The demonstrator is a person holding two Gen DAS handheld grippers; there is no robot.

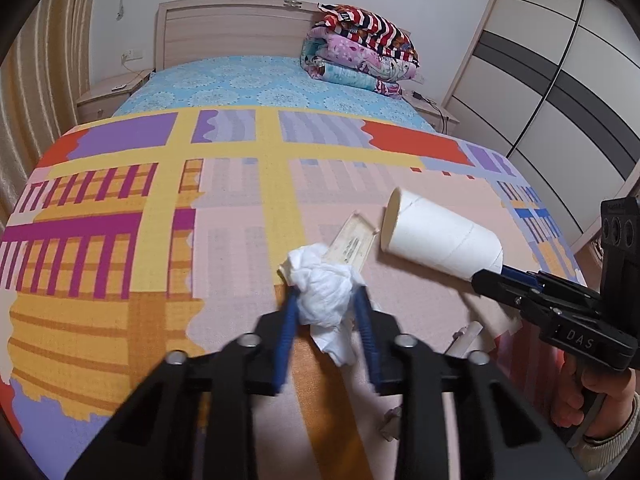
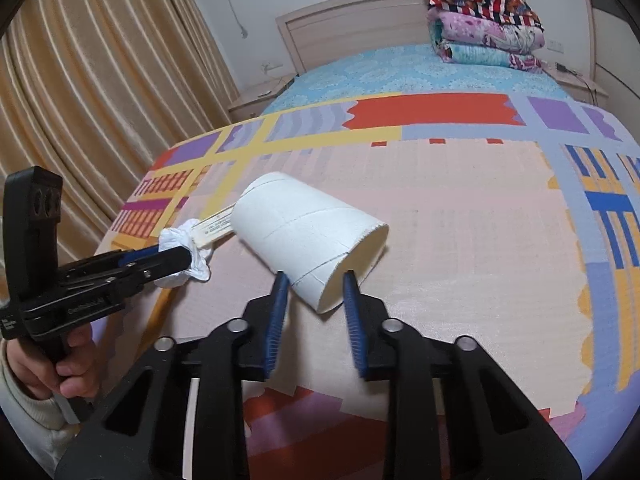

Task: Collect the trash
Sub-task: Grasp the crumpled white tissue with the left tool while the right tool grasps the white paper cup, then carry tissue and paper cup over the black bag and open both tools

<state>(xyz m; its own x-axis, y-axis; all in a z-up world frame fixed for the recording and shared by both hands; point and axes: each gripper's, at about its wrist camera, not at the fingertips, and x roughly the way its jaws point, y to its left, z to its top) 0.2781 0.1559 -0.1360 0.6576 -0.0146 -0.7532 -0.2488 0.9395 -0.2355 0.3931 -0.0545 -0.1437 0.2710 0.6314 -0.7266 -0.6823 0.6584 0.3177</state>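
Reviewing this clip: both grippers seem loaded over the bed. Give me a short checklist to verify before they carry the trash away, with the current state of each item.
1. Left gripper shut on the crumpled tissue: ok.
2. Right gripper shut on the cardboard tube: ok, gripped at its near rim only.
3. Tube lifted off the bedspread: ok, it is held tilted above it.
4. Flat paper box secured: cannot tell whether it is gripped with the tissue or merely lies behind it.
5. Trash bin within reach: cannot tell, none in view.
6. Other scraps collected: not ok, small pieces lie near the bed edge.
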